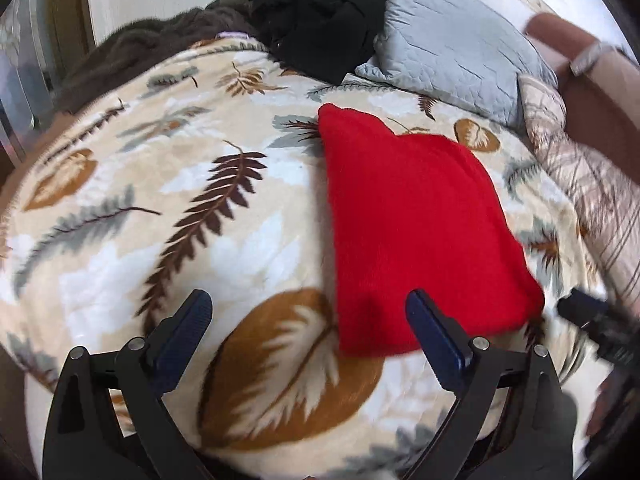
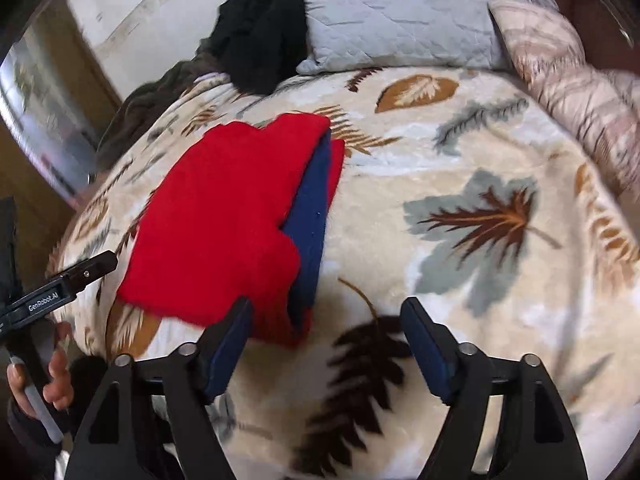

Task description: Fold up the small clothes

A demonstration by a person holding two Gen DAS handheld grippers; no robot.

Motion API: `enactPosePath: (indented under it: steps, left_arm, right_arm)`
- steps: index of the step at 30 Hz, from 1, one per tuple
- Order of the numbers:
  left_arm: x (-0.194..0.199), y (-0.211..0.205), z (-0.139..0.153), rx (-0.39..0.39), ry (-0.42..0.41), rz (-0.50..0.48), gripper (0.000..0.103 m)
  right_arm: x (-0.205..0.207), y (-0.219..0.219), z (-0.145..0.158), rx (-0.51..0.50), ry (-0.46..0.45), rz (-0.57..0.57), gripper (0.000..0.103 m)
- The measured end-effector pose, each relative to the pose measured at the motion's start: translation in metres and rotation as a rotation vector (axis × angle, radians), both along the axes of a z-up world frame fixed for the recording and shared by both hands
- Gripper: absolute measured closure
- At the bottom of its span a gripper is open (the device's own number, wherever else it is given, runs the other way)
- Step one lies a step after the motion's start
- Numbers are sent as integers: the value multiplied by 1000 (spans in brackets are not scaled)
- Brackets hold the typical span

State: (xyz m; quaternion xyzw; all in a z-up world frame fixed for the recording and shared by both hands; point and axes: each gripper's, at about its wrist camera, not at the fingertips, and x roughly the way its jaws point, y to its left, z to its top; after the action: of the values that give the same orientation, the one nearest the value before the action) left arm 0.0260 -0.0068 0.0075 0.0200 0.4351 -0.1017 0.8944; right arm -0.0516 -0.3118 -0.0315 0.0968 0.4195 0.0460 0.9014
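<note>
Bedroom scene, work surface is a bed with a leaf-print fleece blanket [image 1: 240,184]. Left of the red garment: a brown fuzzy throw [image 1: 152,46] at the blanket's far edge, then a black clothes heap [image 1: 316,12] behind it, grey quilted pillow [image 1: 452,40] behind and to its right, patterned pillow [image 1: 580,168] farthest right. Red knit garment [image 1: 416,232] lies flat on the blanket as a compact folded rectangle; right view shows a blue layer [image 2: 312,216] sandwiched along its right edge. Judgement: this piece looks folded, or nearly; black heap looks unfolded, so likely more left. Left gripper [image 1: 310,322] jaws wide apart, empty, its right finger just over the garment's near edge, contact unclear. Right gripper [image 2: 328,328] also spread wide, holding nothing, left finger at the garment's near corner.
</note>
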Motion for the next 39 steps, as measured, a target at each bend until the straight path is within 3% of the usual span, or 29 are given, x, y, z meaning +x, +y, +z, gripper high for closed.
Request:
enactPosePath:
  steps: [4,7,15,21,35,39]
  left_arm:
    - [-24,-5,5,130,-56,-38,4]
    - [-35,-7,3,183,-66,-58,4]
    - [-48,-13,5,200,-89,-100,4]
    - [-46,-13,11,142,-91,-95,4]
    - [-49,-20,19,135,-119,-123,4]
    - [-48,-22,20,153,-128,-127,4]
  right_arm:
    - [-21,7,14,-87,-10,13,6]
    - [-37,15,16,-154,-48,5,1]
    - [-50,34,17,-288,-67,36,1]
    - [-47,35,25,-282,-100,38,1]
    - [-35,32,29,-278,-93,-6,1]
    - [-38,31,30,-318,-96,-10,1]
